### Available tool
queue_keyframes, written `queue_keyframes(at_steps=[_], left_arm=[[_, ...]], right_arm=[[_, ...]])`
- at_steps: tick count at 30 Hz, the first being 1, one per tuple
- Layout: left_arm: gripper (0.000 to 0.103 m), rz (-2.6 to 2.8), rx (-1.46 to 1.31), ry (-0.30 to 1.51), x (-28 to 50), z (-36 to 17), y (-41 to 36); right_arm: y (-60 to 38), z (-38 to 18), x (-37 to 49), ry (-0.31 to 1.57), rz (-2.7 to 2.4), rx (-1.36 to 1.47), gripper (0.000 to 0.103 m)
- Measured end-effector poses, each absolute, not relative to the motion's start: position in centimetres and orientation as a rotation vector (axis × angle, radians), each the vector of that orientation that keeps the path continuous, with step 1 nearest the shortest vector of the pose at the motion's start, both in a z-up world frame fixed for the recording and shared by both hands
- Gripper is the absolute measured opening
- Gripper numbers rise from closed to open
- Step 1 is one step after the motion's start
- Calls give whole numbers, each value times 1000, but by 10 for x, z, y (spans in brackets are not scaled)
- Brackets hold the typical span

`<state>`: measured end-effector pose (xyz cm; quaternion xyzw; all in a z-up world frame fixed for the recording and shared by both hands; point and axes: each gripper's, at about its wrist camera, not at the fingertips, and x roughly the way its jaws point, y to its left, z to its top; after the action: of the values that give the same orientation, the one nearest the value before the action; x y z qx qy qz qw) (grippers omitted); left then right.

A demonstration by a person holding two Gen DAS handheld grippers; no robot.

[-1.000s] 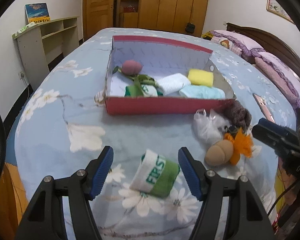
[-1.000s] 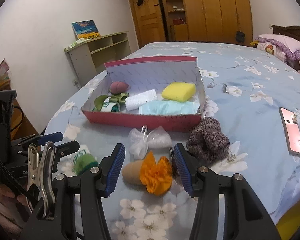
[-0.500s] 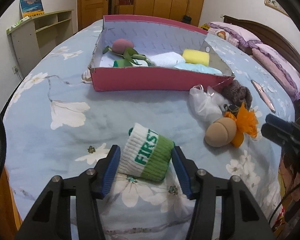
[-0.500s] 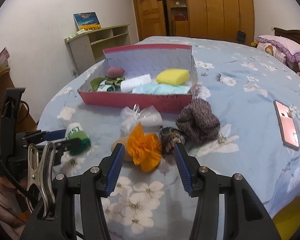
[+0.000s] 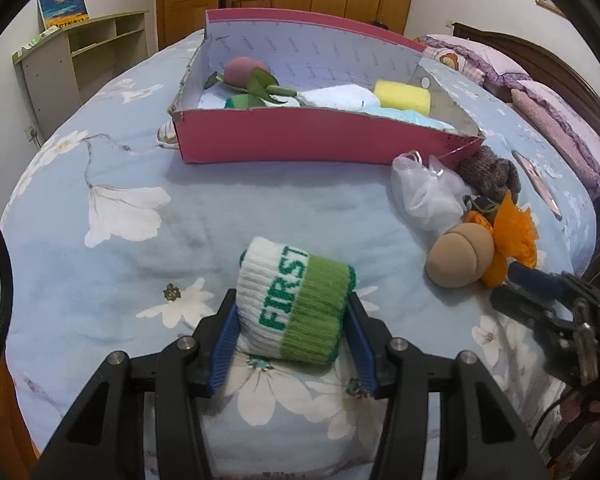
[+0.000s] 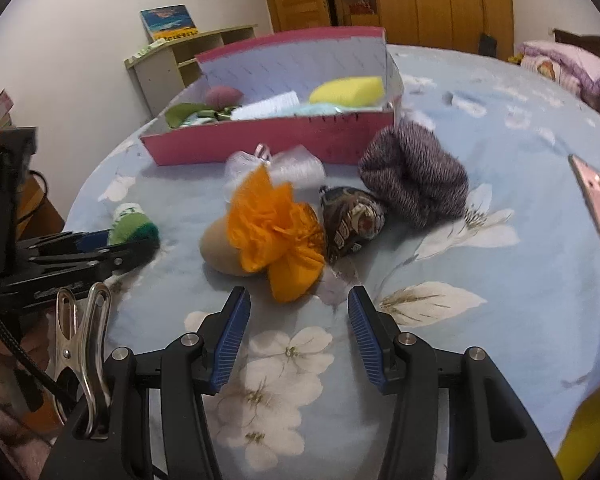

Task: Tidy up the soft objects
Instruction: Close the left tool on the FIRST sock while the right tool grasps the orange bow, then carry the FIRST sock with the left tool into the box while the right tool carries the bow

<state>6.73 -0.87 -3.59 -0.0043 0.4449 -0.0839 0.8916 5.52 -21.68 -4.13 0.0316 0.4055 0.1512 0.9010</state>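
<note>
A white and green rolled sock [image 5: 292,276] marked FIRST lies on the flowered bedspread, with my left gripper [image 5: 292,312] shut on it, both blue pads against its sides. My right gripper [image 6: 297,294] stands open just short of an orange paper flower [image 6: 276,220], nothing between its pads. Around the flower lie a tan ball [image 6: 220,248], a patterned pouch [image 6: 352,224], a purple knit bundle [image 6: 416,176] and a white mesh bag [image 6: 296,164]. Behind them the pink box [image 5: 300,140] holds a yellow sponge [image 5: 402,94], a pink bud and folded cloths.
A pink phone [image 6: 596,200] lies on the bed at the right. Pillows [image 5: 560,120] are at the headboard side. A low shelf unit [image 5: 80,52] stands by the wall on the left, past the bed's edge. A metal clip [image 6: 84,332] hangs by my right gripper.
My left gripper came down around the rolled sock and closed on it. My right gripper sank toward the orange flower, its jaws unchanged.
</note>
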Motion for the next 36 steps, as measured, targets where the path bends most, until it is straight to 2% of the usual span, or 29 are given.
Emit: queue_keyframes(at_steps=[12,20,25,27,36], left_arm=[[52,-164,-25,913,64,-31,-8],[42,-183,-32,885,57,-25,-5],[41,-198,-38,863,53,-18,-5],[41,-201,-34,858,52,-15,-5],[41,-216,-51,829,47,-3,-3]], right_arm=[[-223,-61,62,815,292,154,54],[-228,-55,59,787,284,226,54],[-225,-46,53,734,270,177,36],[-224,-44,54,733,276,167,20],[-223,-26,43,691,299,148,18]])
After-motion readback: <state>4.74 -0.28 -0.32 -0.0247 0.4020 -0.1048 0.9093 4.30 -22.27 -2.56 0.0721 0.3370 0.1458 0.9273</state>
